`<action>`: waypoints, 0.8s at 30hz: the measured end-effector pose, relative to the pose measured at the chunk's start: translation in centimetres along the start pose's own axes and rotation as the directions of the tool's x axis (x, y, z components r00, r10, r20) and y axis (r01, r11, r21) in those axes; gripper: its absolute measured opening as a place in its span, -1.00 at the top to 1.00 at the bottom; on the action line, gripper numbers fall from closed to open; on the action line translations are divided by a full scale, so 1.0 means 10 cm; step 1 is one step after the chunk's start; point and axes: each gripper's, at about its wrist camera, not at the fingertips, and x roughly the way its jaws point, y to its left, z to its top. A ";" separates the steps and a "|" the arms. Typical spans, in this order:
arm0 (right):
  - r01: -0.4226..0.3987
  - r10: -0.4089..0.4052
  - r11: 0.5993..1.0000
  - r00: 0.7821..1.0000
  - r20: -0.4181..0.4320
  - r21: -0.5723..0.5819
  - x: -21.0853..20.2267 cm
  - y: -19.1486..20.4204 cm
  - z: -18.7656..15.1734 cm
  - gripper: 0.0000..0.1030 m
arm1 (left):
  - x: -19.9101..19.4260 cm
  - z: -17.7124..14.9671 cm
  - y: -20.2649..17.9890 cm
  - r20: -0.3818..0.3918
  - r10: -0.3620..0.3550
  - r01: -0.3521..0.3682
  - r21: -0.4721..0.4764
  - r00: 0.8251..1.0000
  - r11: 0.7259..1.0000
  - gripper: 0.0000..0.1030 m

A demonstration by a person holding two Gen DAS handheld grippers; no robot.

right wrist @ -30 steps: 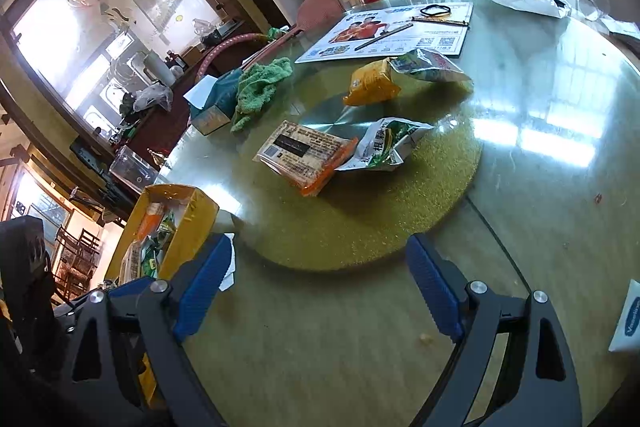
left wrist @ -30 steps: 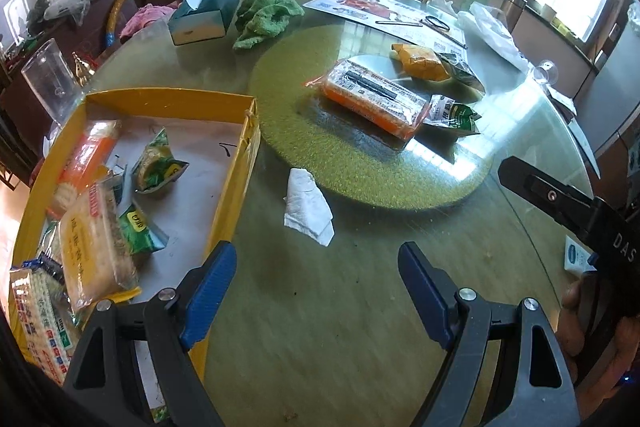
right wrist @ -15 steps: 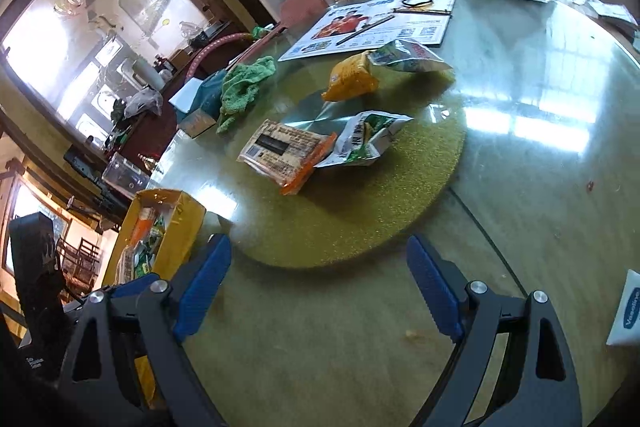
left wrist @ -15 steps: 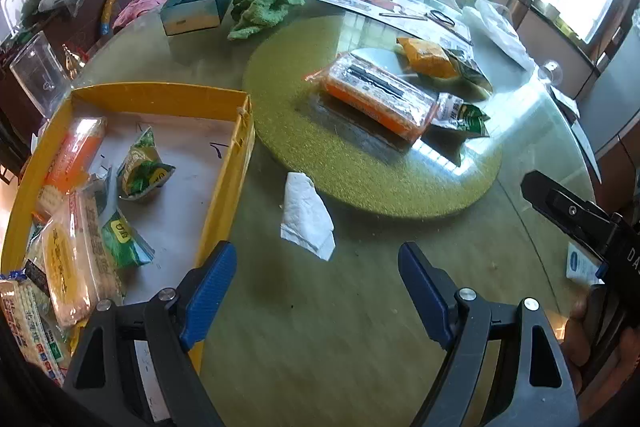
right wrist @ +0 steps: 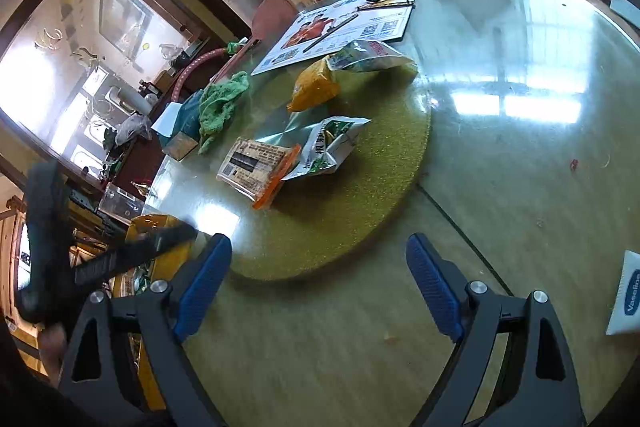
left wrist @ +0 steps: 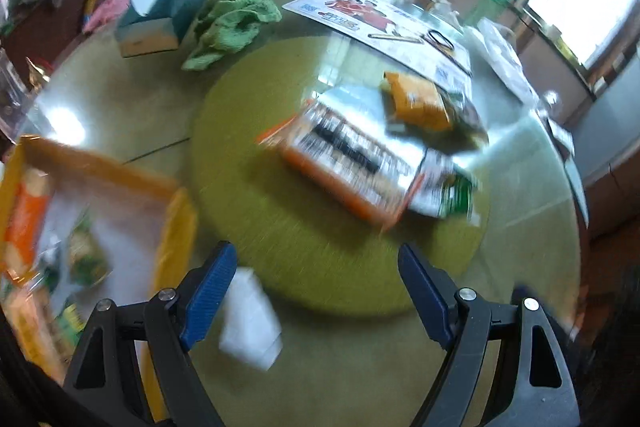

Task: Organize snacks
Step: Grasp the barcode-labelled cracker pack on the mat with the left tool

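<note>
Four snack packs (right wrist: 260, 167) were left on the turntable (right wrist: 360, 219), not yet boxed. Left gripper (left wrist: 316, 283) and right gripper (right wrist: 320, 275) were held wide open and empty, presumably to take the next pack to the box (left wrist: 172, 227).

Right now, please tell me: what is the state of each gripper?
Left gripper: open, holding nothing.
Right gripper: open, holding nothing.

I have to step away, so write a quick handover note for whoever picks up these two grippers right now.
Left gripper: open, empty, over the table near the yellow tray.
Right gripper: open, empty, aimed at the green turntable.
Done: several snacks lie in the tray.
Left: orange biscuit pack, white-green packet, yellow bag and the packet behind it, all on the turntable.
</note>
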 end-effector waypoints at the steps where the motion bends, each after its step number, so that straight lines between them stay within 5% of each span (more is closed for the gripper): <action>1: -0.001 0.001 1.000 1.000 0.000 0.002 0.00 -0.01 0.00 -0.73 | 0.09 0.09 -0.02 -0.008 -0.011 0.011 -0.027 1.000 1.000 -0.61; 5: 0.015 -0.015 1.000 1.000 0.011 0.019 -0.03 -0.07 0.02 -0.73 | 0.42 0.30 -0.02 -0.056 -0.046 0.037 -0.162 0.997 0.986 -0.60; 9: 0.070 -0.071 0.997 0.997 0.019 0.030 -0.03 -0.14 0.04 -0.73 | 0.58 0.44 -0.16 -0.047 0.030 -0.039 -0.190 0.998 0.981 -0.61; 15: 0.077 -0.078 0.996 0.997 0.021 0.042 -0.05 -0.22 0.07 -0.73 | 0.74 0.56 -0.18 -0.023 0.126 -0.127 -0.326 0.992 0.937 -0.63; 21: 0.076 -0.077 0.996 0.997 0.021 0.052 -0.07 -0.25 0.06 -0.73 | 0.80 0.56 -0.23 -0.011 0.261 -0.256 -0.245 0.965 0.935 -0.64; 24: 0.078 -0.080 0.995 0.997 0.020 0.055 -0.07 -0.25 0.05 -0.73 | 0.75 0.48 -0.19 0.006 0.289 -0.282 -0.193 0.957 0.940 -0.42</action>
